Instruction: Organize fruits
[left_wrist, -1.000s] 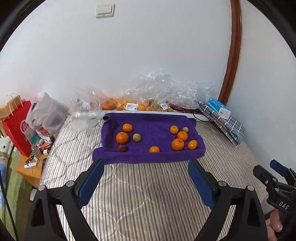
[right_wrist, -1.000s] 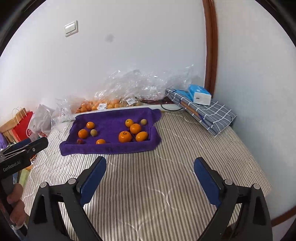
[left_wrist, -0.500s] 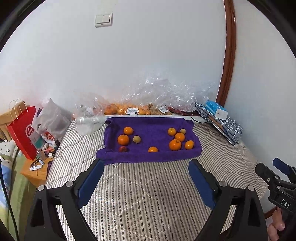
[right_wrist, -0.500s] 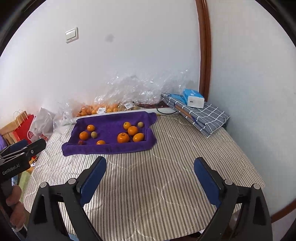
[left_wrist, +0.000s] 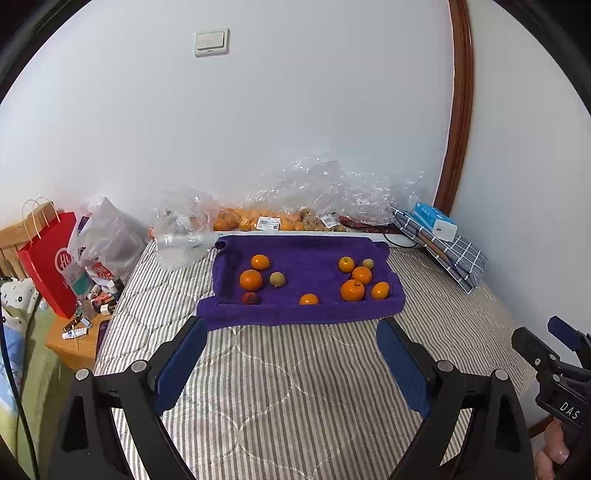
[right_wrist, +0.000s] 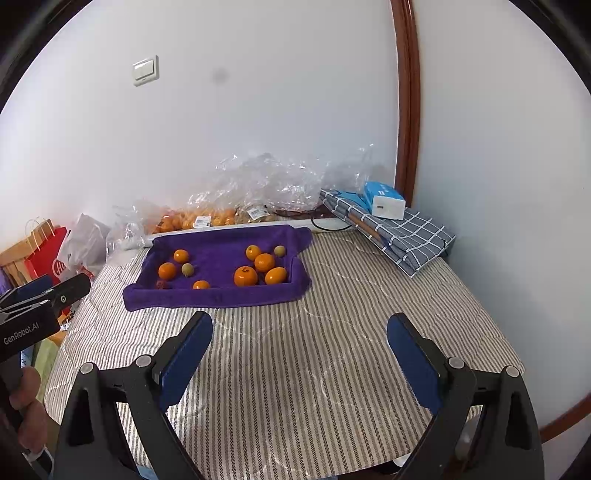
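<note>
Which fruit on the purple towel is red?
The small red fruit at the towel's front-left, just below the big orange. All others are orange or greenish.

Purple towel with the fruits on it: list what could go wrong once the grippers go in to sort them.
1. The purple towel is soft and lies loose on the striped mattress; a push could bunch it and set the round fruits rolling.
2. The five fruits at its right end sit close together, as with the large orange and its neighbour; open jaws may knock one while taking the other.
3. The small red fruit lies near the towel's raised front fold, which may hinder a low approach.
</note>
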